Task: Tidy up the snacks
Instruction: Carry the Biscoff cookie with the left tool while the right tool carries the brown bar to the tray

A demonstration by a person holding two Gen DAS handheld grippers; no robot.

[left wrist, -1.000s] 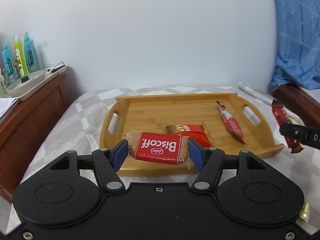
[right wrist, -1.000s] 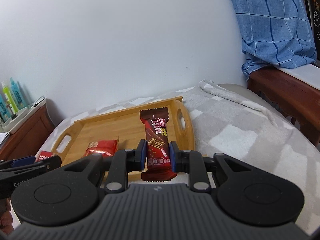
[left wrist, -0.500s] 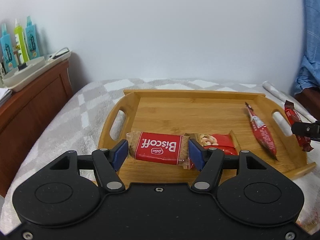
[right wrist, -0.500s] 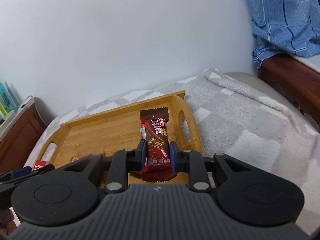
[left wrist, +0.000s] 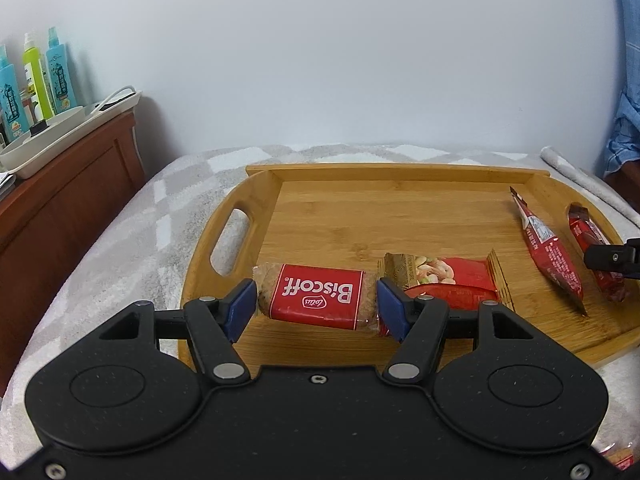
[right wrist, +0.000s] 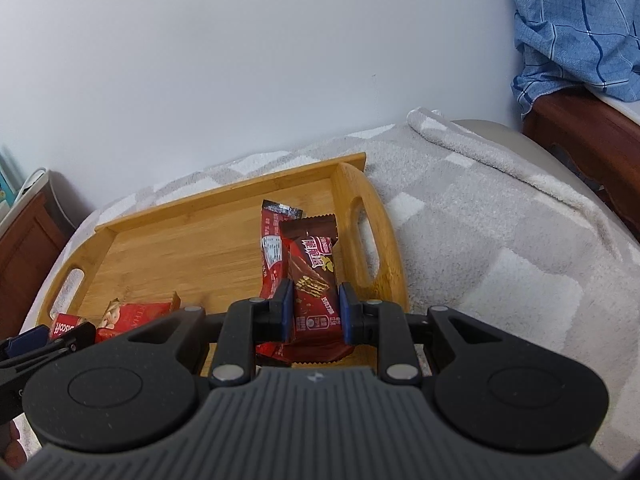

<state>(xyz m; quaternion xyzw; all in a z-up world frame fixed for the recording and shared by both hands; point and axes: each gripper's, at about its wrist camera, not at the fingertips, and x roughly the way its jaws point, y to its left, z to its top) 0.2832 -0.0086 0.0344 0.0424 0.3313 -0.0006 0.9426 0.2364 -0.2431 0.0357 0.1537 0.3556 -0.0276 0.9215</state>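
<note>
A: Biscoff pack (left wrist: 316,297), where was it?

B: Clamped sideways between the blue pads (left wrist: 240,315) of the left gripper (left wrist: 316,312), one pad on each short end. It hung over the near left part of the wooden tray (left wrist: 360,216). Couldn't tell if its underside touched the wood.

A: Logo orientation?

B: Read upside down from the left wrist view. Red label, brown biscuit showing at both ends.

A: Right side?

B: Right gripper (right wrist: 314,312) was closed on a dark red chocolate wafer bar (right wrist: 312,276), pads on its long edges, the bar pointing away from the camera over the tray's right end, just inside the right handle slot (right wrist: 366,236).

A: Anything already lying in the tray?

B: Two things. A red and gold nut snack pack (left wrist: 444,276) lay flat just behind and to the right of the Biscoff, near the front edge. A long red stick pack (left wrist: 548,252) lay toward the right end, angled. In the right wrist view that stick pack (right wrist: 274,256) sat just left of the held wafer, partly behind it.

A: Was the wafer visible from the left camera?

B: Yes, wafer bar (left wrist: 596,248) at the far right with the right gripper's black finger across it.

A: Surroundings, quick.

B: Tray sat on a grey and white checked blanket (right wrist: 500,240). White wall behind. Brown wooden cabinet (left wrist: 68,200) at left with a white tray and spray bottles (left wrist: 48,76) on top. Blue plaid cloth (right wrist: 580,28) draped over wooden furniture at right.
</note>
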